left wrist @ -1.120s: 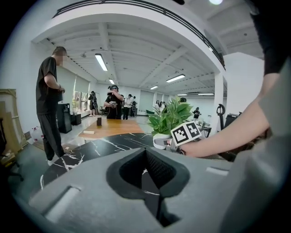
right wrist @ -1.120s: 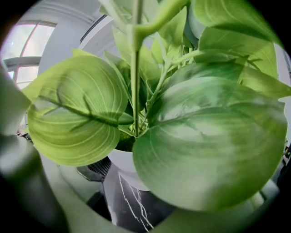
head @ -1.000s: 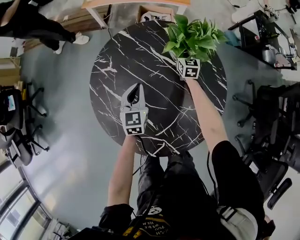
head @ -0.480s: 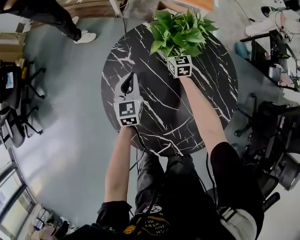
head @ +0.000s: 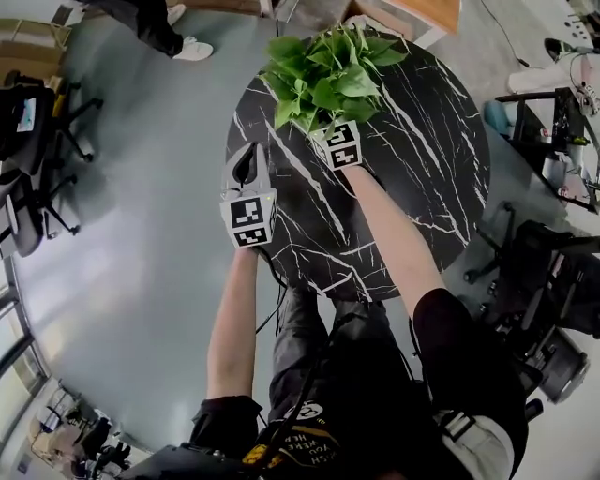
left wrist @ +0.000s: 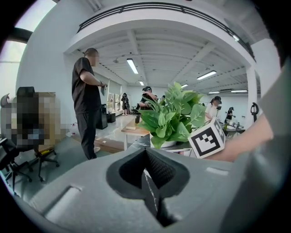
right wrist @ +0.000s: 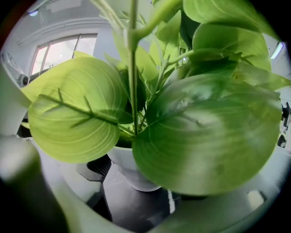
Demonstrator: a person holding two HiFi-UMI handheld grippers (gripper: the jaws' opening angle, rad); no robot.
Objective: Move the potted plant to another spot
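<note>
The potted plant (head: 319, 75) has broad green leaves and a small white pot (right wrist: 129, 164). It is over the far left part of the round black marble table (head: 422, 178). My right gripper (head: 330, 131) reaches under the leaves, its jaws on either side of the pot, shut on it; leaves hide the right jaw. Whether the pot touches the table I cannot tell. My left gripper (head: 248, 161) hovers at the table's left edge, shut and empty. In the left gripper view the plant (left wrist: 175, 116) and the right gripper's marker cube (left wrist: 207, 141) stand just ahead.
A person (left wrist: 86, 100) stands on the grey floor beyond the table, their shoe (head: 195, 49) showing at the top of the head view. Office chairs (head: 37, 187) stand at the left, more chairs (head: 544, 272) and a desk at the right. A wooden table (head: 422, 14) is behind.
The right gripper has carried the plant leftward, from the table's far right side to its far left. The left gripper has drifted to the table's left edge, still shut.
</note>
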